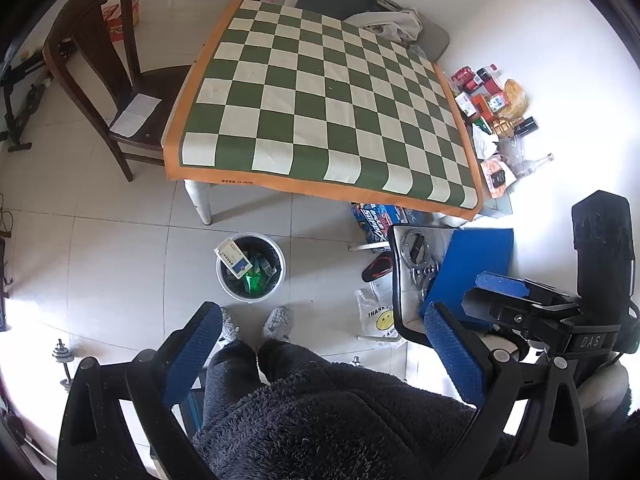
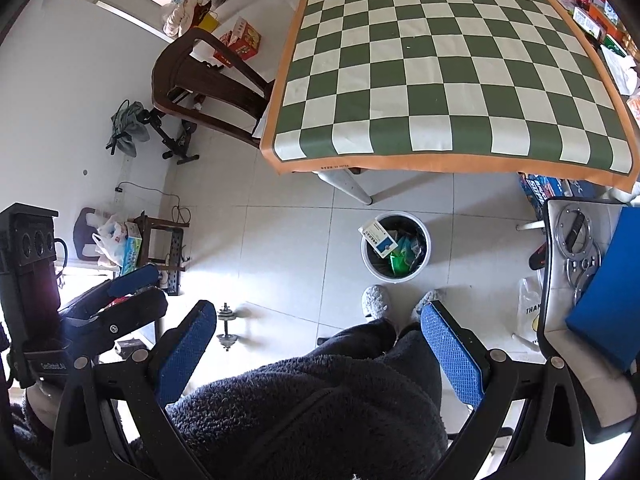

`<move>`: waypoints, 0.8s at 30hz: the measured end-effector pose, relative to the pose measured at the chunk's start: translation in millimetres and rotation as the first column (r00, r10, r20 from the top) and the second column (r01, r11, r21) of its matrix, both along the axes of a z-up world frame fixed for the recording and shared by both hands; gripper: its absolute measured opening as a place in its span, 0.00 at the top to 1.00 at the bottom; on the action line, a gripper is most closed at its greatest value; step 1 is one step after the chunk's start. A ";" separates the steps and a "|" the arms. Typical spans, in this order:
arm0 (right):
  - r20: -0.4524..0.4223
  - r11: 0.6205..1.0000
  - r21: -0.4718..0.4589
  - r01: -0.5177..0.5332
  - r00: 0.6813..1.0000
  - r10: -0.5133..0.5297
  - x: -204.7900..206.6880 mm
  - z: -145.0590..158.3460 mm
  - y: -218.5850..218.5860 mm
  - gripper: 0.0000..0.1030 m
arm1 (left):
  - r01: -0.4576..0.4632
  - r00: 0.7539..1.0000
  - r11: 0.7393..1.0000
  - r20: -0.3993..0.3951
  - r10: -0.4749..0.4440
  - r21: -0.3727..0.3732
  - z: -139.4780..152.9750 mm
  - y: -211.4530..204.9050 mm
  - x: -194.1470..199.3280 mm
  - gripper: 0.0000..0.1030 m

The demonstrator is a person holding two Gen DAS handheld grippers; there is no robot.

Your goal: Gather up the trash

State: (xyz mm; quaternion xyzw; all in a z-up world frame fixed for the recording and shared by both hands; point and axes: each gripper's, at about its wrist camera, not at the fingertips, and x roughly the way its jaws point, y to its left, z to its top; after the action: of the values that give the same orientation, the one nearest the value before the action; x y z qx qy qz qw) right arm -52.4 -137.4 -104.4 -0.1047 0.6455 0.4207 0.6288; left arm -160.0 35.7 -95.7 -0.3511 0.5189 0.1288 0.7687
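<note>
Bin: your white round trash bin (image 1: 251,267) (image 2: 395,247) stands upright on the tiled floor (image 1: 120,248), just in front of your slippered feet (image 1: 276,322) and near the worktop's leg (image 1: 199,200).
Bin contents: dark liner; green wrappers (image 1: 252,282) and crumpled packets inside.
Box: a white-and-blue carton (image 1: 234,258) (image 2: 378,236) leans on the bin's rim, part in, part proud of it. Its long axis runs slantwise across the opening, upper end toward the worktop side.
Worktop: green-and-cream checked cloth with orange border (image 1: 320,108) (image 2: 448,68).
Loose clutter: boxes, cans and bottles (image 1: 496,120) heaped on the floor beyond the worktop's far side, by the wall.
Left tongs (image 1: 324,356): you hold them wide, nothing between the blue pads, over your lap.
Right tongs (image 2: 320,348): wide too, nothing held, also over your lap.
Side stand: a blue folder (image 1: 476,264) and metal rings (image 1: 420,256) lie on it, right of the bin.
</note>
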 end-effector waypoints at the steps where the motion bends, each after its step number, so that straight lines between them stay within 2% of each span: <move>1: -0.001 1.000 -0.001 0.000 1.000 0.000 -0.3 -0.5 -0.2 0.00 | 0.001 1.000 1.000 0.000 -0.001 0.000 0.1 0.0 -0.1 0.00; 24: -0.003 1.000 -0.001 0.016 1.000 -0.016 -4.6 -0.7 -4.0 0.00 | -0.006 1.000 1.000 0.005 0.006 -0.002 1.7 -7.0 3.8 0.00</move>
State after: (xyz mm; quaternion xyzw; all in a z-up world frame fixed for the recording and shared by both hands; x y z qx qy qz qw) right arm -57.0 -141.4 -105.1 -0.0991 0.6474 0.4155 0.6311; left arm -156.1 28.7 -93.9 -0.3535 0.5163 0.1298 0.7692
